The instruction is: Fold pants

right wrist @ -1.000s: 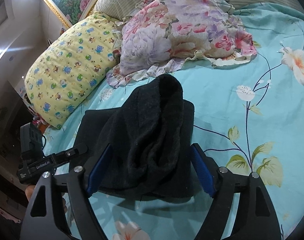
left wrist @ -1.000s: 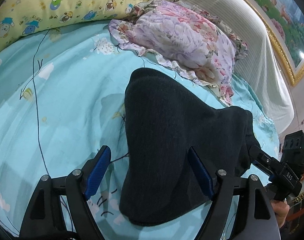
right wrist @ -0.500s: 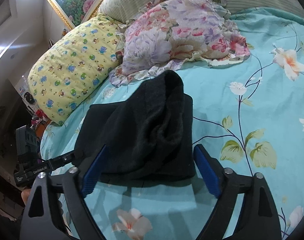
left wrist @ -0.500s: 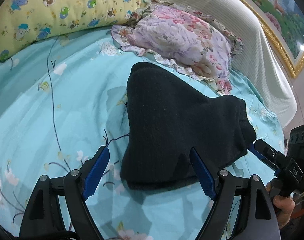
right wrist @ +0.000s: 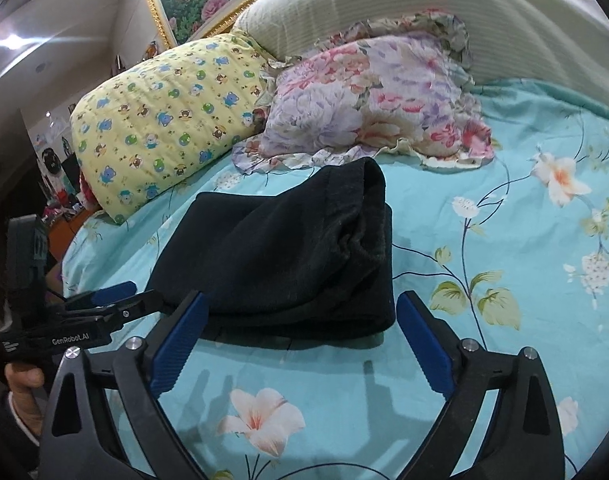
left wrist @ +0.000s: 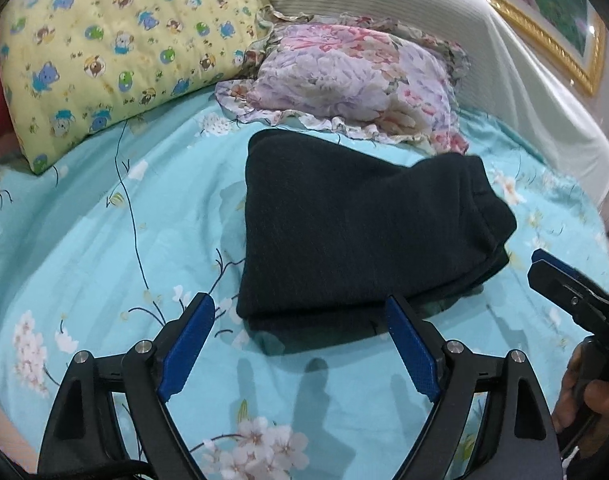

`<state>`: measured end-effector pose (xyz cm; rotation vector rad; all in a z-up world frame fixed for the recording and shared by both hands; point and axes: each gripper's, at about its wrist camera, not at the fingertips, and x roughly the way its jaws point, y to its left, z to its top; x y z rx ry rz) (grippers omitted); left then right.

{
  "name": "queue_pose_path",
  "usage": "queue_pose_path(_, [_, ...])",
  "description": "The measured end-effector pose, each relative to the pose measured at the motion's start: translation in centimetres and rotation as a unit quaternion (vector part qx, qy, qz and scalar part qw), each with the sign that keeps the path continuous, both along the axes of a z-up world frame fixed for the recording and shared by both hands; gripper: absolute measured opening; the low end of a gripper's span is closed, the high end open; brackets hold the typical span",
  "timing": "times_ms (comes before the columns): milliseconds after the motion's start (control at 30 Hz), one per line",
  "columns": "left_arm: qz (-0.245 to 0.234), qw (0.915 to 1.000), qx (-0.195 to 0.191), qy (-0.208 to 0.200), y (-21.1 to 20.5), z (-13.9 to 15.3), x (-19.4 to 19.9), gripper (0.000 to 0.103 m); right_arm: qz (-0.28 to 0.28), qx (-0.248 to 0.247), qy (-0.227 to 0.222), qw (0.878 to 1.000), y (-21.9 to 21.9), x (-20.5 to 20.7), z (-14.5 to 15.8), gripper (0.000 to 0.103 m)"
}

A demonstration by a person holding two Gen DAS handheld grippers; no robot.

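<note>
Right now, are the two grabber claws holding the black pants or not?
Left gripper: open, jaws just been opening, holding nothing; black pants lie loose beyond it.
Right gripper: open, jaws just been opening, holding nothing.

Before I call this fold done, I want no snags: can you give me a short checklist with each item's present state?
1. Left tool open, nothing between its pads: ok; its jaws have just been opening.
2. Right tool open, clear of cloth: ok; also just opening.
3. Black pants folded into a compact stack on the blue sheet: ok.
4. Top layer lying flat: not ok, it bulges at one end.
5. Pants apart from the floral pillow: cannot tell, their edges come very close.
</note>
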<state>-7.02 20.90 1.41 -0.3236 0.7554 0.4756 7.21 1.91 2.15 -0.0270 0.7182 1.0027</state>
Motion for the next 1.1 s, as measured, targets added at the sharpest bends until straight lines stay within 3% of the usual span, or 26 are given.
queue_pose_path(333, [0.017,0.9983,0.039,0.041,-1.5,-1.1,0.0,0.097,0.004,-0.033,-0.027,0.999,0.3,-1.9,-1.4,0.099])
queue_pose_path(733, [0.022,0.9951,0.073,0.063,-2.2,-2.3,0.5,0.098,0.021,-0.051,-0.043,0.998,1.5,-3.2,-2.6,0.101])
queue_pose_path(1100, [0.025,0.9942,0.074,0.075,-1.7,-3.1,1.1,0.098,0.026,-0.056,-0.042,0.997,2.2,-2.8,-2.8,0.101])
